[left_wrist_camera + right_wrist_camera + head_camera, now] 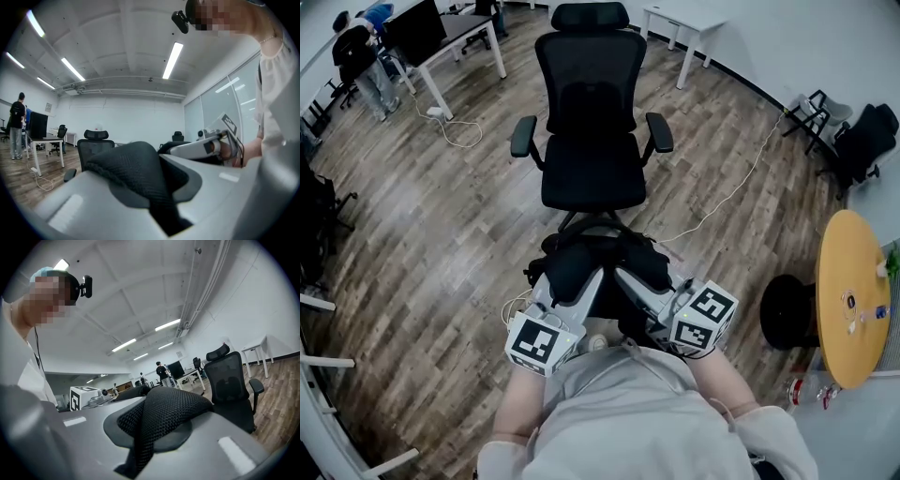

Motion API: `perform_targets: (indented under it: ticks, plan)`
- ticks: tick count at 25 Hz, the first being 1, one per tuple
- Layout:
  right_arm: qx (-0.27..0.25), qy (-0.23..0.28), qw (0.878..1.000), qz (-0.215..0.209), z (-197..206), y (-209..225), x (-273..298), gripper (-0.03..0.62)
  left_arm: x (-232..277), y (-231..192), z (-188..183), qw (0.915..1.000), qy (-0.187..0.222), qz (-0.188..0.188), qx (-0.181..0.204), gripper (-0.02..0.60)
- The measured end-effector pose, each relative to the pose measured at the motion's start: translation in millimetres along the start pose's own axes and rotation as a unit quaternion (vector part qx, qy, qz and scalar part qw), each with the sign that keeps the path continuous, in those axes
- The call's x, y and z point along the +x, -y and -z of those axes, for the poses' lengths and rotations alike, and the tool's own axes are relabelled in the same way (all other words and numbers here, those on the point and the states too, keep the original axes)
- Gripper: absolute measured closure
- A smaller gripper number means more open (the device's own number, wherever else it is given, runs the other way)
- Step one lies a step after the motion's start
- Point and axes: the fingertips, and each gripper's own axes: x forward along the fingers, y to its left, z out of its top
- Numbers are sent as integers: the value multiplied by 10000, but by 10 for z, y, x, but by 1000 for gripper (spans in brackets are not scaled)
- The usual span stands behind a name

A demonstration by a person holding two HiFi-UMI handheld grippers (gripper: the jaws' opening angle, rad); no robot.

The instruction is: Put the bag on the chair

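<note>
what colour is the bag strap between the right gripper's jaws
Black mesh strap, clearest in the right gripper view.

Black soft bag (pixel 602 258) held up by its mesh straps (pixel 159 416), pinched in left gripper (pixel 570 292) & right gripper (pixel 639 289). Chair (pixel 591 169): black mesh, upright w/ armrests & headrest, just beyond bag, seat facing it.

The left gripper (pixel 574 289) and right gripper (pixel 637 286) hold a black bag (pixel 600 251) (one on each side) just in front of the black chair (pixel 591 173).

Head view looks steeply down; all views share the chair (pixel 591 173).
</note>
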Motion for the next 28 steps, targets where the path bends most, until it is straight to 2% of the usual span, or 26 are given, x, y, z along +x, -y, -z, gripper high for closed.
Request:
perform_targets:
  ticks: [5,10,22,28]
  plan:
    - [-109,-108,9997,-175,-93,248,364,568,161,-394,27,9998,-66,-193,-40,523]
    - [-5,-239,9990,-370,-181,743,672,567,532,-740,124,9989,-244,-386,-83,523]
    - [72,-542,9946,-881,-811,2368,1340,568,2093,-1863,-7,9953,-293,-831,-407,523]
    - [-126,-515,9931,-1048,-1223,3089,1588,568,2819,-2339,-184,9949,-150,-944,-328,523]
